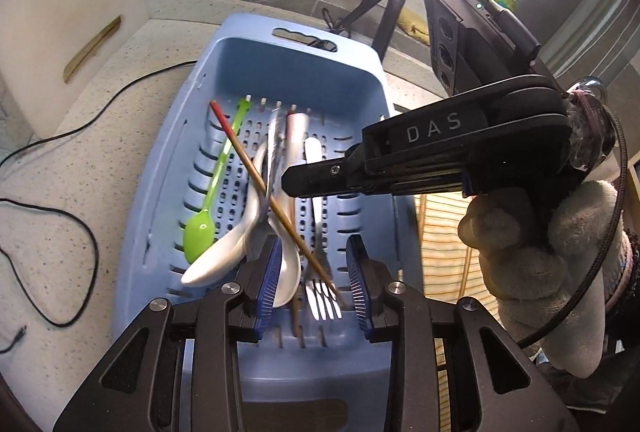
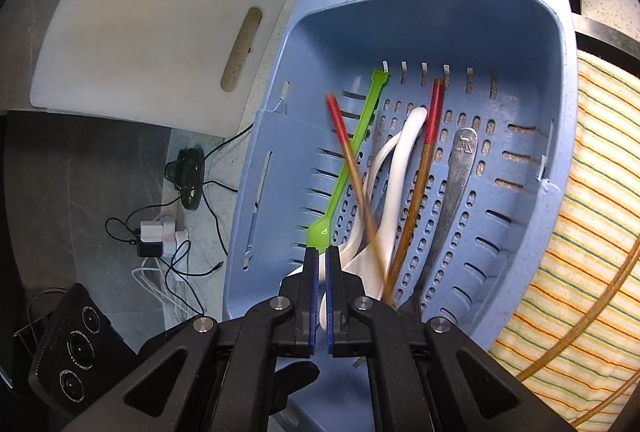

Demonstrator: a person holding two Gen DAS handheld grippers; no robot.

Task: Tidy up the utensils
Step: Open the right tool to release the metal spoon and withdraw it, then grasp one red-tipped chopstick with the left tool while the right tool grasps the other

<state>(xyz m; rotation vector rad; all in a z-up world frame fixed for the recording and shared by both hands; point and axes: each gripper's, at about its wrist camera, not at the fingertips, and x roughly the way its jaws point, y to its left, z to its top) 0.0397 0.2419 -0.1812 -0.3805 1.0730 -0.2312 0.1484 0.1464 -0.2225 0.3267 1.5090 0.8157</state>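
In the blue basket [image 1: 236, 63] on the worktop [image 1: 60, 191] lie spoons, a fork [image 1: 322, 296] and chopsticks. Left gripper [image 1: 316, 272] jaws stand apart above them, empty; right gripper [image 2: 322, 264] jaws are together.

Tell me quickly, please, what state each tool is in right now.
Left tool: open, holding nothing, poised over the fork in the blue basket.
Right tool: shut, nothing visible between its pads.
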